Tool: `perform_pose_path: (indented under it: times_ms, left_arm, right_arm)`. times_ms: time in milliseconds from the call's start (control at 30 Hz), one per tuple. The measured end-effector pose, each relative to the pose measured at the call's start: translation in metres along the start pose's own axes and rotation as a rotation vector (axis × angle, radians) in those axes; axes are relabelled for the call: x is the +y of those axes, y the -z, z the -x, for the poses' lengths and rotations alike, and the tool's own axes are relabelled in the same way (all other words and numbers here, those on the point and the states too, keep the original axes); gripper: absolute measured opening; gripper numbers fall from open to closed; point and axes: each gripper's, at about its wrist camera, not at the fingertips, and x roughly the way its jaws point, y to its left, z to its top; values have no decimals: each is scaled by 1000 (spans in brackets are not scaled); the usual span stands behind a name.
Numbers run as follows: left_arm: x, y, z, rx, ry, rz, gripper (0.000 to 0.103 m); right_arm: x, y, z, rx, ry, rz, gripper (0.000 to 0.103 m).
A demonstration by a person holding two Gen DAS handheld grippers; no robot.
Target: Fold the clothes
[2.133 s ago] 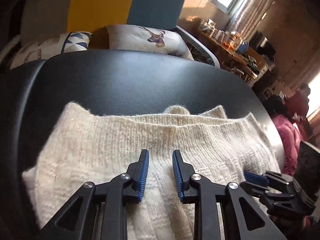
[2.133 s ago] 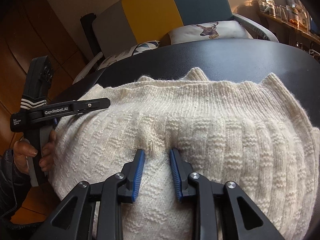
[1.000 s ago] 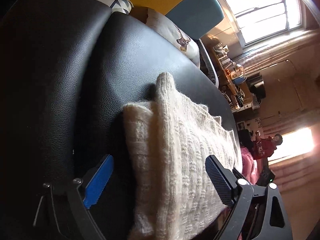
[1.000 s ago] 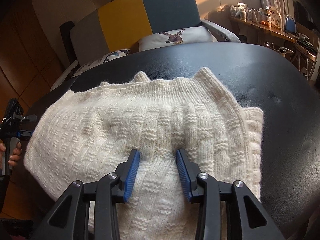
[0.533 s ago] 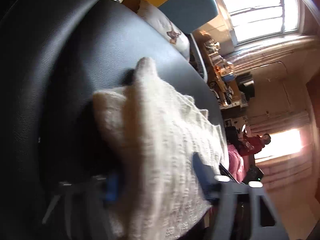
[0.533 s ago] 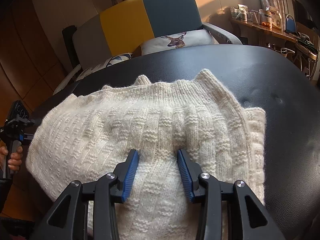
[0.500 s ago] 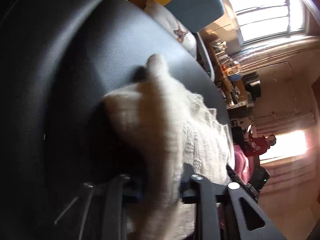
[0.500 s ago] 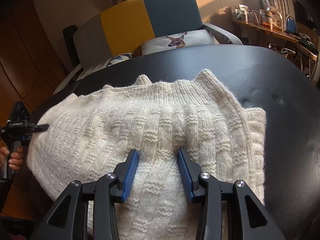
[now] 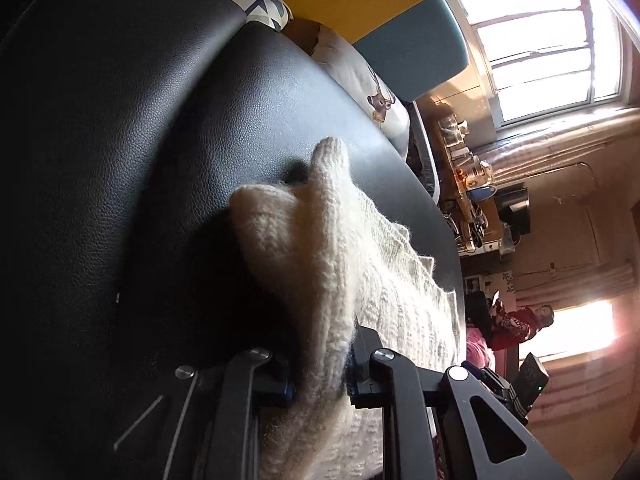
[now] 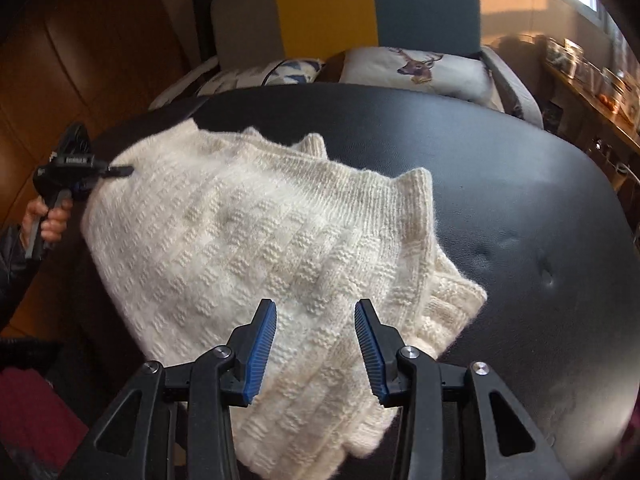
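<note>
A cream knitted sweater (image 10: 256, 240) is spread, partly folded, across a black leather-grained surface (image 10: 500, 184), with its ribbed hem turned toward the far side and a doubled layer of knit showing at its right edge. Its left edge is pinched by the left gripper (image 9: 320, 380), whose jaws are closed on a thick bunch of the knit; in the left wrist view the fabric is seen drawn up off the surface into a ridge running away from the jaws. The right gripper (image 10: 316, 344) is held over the near part of the sweater with its blue-padded jaws wide apart and nothing between them.

The black surface is rounded at its corners and dimpled in two spots to the right of the sweater. Behind it a chair (image 10: 348, 8) in grey, yellow and teal panels is seen, with a deer-print cushion (image 10: 416, 68) and a triangle-patterned cushion (image 10: 280, 74) on its seat.

Only in the right wrist view is the left gripper seen from outside, gripped by a hand (image 10: 46, 220) in a dark sleeve at the sweater's left edge, against wood panelling. Only in the left wrist view are a bright barred window (image 9: 540, 44), a cluttered wooden shelf (image 9: 468, 184) and a seated person in red (image 9: 520, 324) shown.
</note>
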Motion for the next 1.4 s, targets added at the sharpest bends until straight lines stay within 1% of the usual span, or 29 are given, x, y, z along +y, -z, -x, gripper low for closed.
perform_pose_path:
  times_ms: [133, 200, 233, 267, 367, 500, 633, 767, 867, 967, 1067, 1167, 1300, 1400]
  left_arm:
    - [-3, -7, 4, 4, -32, -15, 18]
    - [-4, -11, 6, 6, -44, -18, 18]
    - [-3, -12, 7, 5, -41, -13, 18]
    - [-3, -11, 7, 6, -37, -5, 18]
    - [-11, -11, 12, -15, -4, -7, 18]
    - [-25, -10, 24, -33, 92, 24, 18]
    - [-47, -11, 34, -50, 164, 51, 18]
    - [-82, -13, 42, -75, 206, 49, 18]
    - [-112, -12, 47, -96, 218, 13, 18]
    - [-140, -9, 46, -96, 220, -11, 18]
    - [-168, -6, 38, -95, 198, -36, 18]
    - [-193, 2, 23, -78, 189, -54, 18]
    - [-222, 21, -4, -25, 170, -99, 18]
    - [-239, 41, -36, 46, 146, -144, 18]
  right_arm:
    - [0, -6, -16, 66, -11, 76, 41]
    - [-2, -7, -27, 128, -2, 102, 41]
    - [-4, -7, -33, 156, -2, 104, 41]
    - [-7, -6, -38, 164, -18, 88, 41]
    - [-12, -1, -40, 152, -39, 58, 41]
    - [-16, 8, -37, 123, -45, -5, 42]
    - [-15, 13, -36, 111, -39, -51, 43]
    - [-8, 12, -36, 109, -38, -78, 43]
    - [0, 12, -37, 99, -35, -82, 43]
    - [5, 13, -36, 77, -49, -102, 43]
    - [6, 18, -34, 52, -75, -122, 43]
    - [4, 25, -30, 21, -108, -144, 44]
    - [-3, 35, -25, -16, -147, -175, 44]
    - [-9, 43, -21, -40, -175, -191, 44]
